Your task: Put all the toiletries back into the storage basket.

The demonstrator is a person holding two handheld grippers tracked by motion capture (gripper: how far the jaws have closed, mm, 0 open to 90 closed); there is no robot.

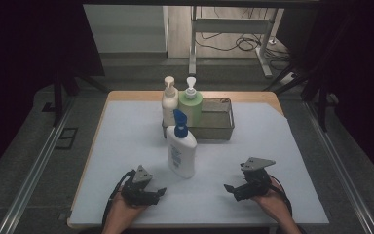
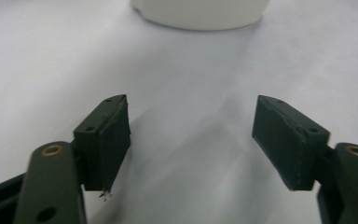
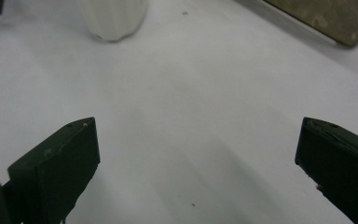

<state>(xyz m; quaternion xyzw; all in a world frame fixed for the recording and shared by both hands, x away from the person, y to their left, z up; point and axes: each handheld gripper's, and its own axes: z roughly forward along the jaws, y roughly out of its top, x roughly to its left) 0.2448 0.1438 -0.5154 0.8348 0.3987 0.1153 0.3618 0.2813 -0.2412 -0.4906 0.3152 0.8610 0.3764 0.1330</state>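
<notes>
White blue-capped pump bottle (image 1: pixel 181 152) stands outside the metal tray (image 1: pixel 222 129) (unpacked, probably); left gripper (image 1: pixel 159 192) and right gripper (image 1: pixel 229 188) flank it, wide open, empty.

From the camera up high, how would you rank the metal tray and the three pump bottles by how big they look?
1. Metal tray, the widest.
2. White bottle with the blue pump, though it stands nearer the camera.
3. Cream bottle and green bottle: they look about alike and are partly hidden, so I won't rank them.

White-covered table (image 1: pixel 126 146) with blue-capped bottle (image 1: pixel 181 151), metal tray (image 1: pixel 219 130), cream bottle (image 1: pixel 169 100).
</notes>
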